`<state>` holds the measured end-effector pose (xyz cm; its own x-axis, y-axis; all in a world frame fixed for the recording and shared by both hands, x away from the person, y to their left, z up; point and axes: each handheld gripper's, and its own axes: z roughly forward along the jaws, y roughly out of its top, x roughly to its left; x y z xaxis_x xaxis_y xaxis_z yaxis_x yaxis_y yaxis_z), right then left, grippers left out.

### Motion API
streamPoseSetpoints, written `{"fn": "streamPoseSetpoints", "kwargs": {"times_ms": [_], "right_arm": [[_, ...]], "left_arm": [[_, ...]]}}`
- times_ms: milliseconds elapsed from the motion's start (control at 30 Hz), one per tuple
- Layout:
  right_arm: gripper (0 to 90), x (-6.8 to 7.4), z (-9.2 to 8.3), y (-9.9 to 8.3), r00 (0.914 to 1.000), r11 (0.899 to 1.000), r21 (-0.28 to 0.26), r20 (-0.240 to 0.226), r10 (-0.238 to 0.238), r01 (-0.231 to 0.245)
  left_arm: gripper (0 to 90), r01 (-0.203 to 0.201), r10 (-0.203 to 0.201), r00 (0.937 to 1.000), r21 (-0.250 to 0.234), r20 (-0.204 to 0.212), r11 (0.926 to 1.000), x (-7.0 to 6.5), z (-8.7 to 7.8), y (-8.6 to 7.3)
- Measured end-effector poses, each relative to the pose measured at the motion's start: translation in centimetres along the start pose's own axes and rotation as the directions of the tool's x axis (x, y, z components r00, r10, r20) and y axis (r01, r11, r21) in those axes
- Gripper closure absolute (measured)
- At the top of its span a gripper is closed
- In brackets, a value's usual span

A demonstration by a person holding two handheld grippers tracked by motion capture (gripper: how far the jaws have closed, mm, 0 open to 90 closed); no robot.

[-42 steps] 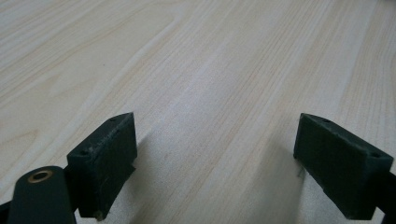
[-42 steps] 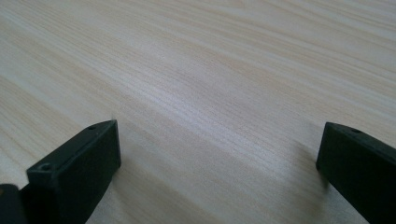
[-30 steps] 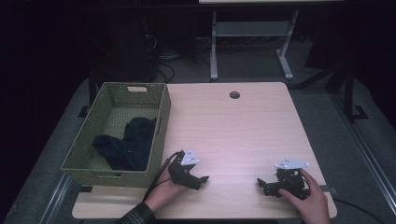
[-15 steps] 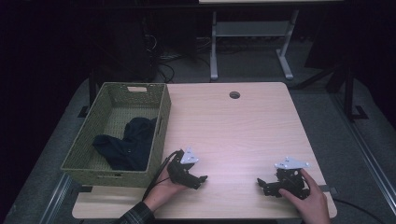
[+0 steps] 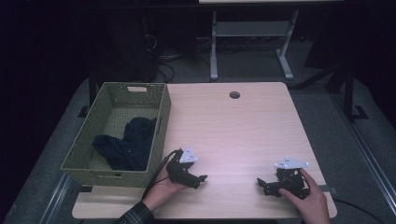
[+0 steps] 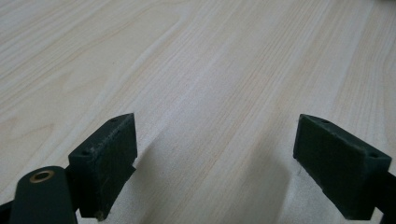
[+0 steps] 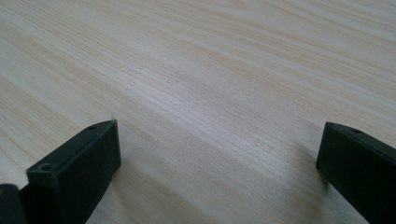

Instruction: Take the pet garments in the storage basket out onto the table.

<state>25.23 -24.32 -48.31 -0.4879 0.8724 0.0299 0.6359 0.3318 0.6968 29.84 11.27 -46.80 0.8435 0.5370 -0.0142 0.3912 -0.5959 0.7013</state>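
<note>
Dark navy crumpled cloth sits inside the green woven rectangular basket at the table's left edge, just left of the left black two-jaw gripper, basket wall between them. Left gripper rests on the light wood table near the front edge, jaws wide apart, nothing between them. Right black two-jaw gripper near the front-right corner, well apart from the cloth, also spread wide and empty.

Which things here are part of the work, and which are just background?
In play: left tongs and right tongs, both open on the table; dark cloth in the green basket.

Background: metal stand, floor cables.
</note>
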Motion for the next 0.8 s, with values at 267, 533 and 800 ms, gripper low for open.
{"fn": "streamPoseSetpoints", "kwargs": {"times_ms": [267, 533, 800], "right_arm": [[0.0, -0.01, 0.00, 0.00, 1.0000, 1.000, 0.000, 0.000, -0.002, 0.002], [0.0, 0.00, 0.00, 0.01, 1.0000, 1.000, 0.000, 0.000, 0.000, 0.000], [0.0, 0.00, 0.01, 0.01, 1.0000, 1.000, 0.000, -0.001, 0.000, 0.000]], "left_arm": [[13.1, -0.004, 0.004, 1.0000, -0.011, -0.004, 0.9999, 0.23, -0.35, 0.39], [13.4, 0.002, -0.002, 1.0000, -0.019, 0.000, 0.9998, 0.32, -0.53, 0.47], [13.4, 0.002, -0.002, 1.0000, -0.027, -0.001, 0.9996, 0.43, -0.76, 0.78]]}}
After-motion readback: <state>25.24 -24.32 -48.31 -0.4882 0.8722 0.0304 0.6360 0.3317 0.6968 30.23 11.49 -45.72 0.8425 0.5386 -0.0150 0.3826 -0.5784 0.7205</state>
